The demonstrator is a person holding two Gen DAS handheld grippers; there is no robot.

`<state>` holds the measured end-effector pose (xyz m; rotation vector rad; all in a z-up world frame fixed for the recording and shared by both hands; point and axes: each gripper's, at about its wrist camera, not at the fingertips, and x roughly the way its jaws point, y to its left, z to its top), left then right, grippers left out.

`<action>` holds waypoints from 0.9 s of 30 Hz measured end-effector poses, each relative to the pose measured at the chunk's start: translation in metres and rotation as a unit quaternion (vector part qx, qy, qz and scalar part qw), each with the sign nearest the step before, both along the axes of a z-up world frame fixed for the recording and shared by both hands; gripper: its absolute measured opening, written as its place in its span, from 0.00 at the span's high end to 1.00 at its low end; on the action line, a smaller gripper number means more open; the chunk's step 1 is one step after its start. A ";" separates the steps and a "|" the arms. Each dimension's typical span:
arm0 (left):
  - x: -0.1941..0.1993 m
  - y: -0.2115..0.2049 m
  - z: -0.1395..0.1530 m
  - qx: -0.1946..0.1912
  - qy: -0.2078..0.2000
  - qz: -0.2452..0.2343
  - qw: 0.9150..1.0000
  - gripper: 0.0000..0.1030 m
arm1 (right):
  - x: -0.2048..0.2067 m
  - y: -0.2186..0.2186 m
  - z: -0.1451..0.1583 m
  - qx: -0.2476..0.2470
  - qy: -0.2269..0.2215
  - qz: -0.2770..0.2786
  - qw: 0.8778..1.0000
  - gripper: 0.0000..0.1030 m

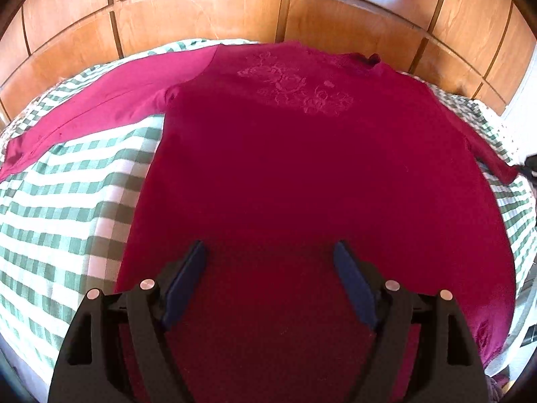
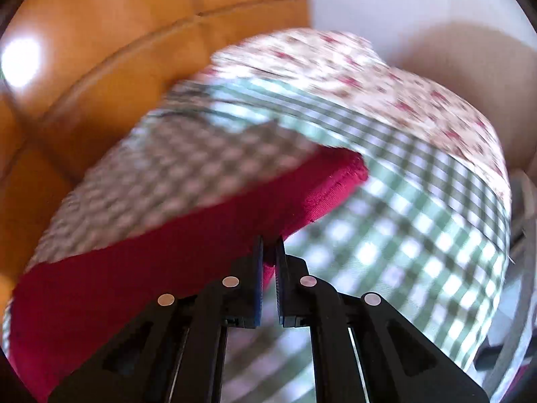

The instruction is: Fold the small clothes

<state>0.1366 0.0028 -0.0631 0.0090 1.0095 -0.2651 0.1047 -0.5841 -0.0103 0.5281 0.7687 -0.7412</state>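
Note:
A dark red long-sleeved top (image 1: pixel 285 154) lies flat on a green-and-white checked bedspread (image 1: pixel 67 201), neck at the far end, its left sleeve (image 1: pixel 94 114) stretched out to the left. My left gripper (image 1: pixel 270 252) is open and empty, hovering over the lower part of the top. In the right wrist view, my right gripper (image 2: pixel 269 243) is shut on the edge of the red right sleeve (image 2: pixel 201 231) near its cuff (image 2: pixel 349 171). The right wrist view is blurred.
A wooden panelled headboard (image 1: pixel 268 10) runs behind the bed. A floral pillow or sheet (image 2: pixel 386 77) lies past the checked bedspread (image 2: pixel 402 235) in the right wrist view, with a white wall (image 2: pixel 419 0) behind it. The bed's edge falls away at the right.

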 end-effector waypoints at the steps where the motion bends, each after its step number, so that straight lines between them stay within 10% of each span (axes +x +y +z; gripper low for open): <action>1: 0.001 0.001 0.002 -0.006 -0.003 -0.001 1.000 0.24 | 0.007 0.011 0.007 -0.002 -0.011 0.022 1.000 0.95; 10: 0.011 0.012 0.016 -0.057 -0.015 0.002 0.998 0.25 | 0.105 0.199 0.060 0.021 -0.106 0.287 0.952 0.95; 19: 0.031 0.026 0.026 -0.095 -0.013 0.003 0.995 0.33 | 0.168 0.349 0.028 0.059 -0.078 0.446 0.890 0.94; 22: 0.044 0.027 0.031 -0.097 -0.019 0.004 0.995 0.36 | 0.156 0.347 0.028 0.066 -0.089 0.437 0.893 0.41; 27: 0.078 0.021 0.036 -0.119 -0.015 0.005 0.993 0.39 | 0.111 0.311 0.023 0.090 -0.098 0.411 0.902 0.37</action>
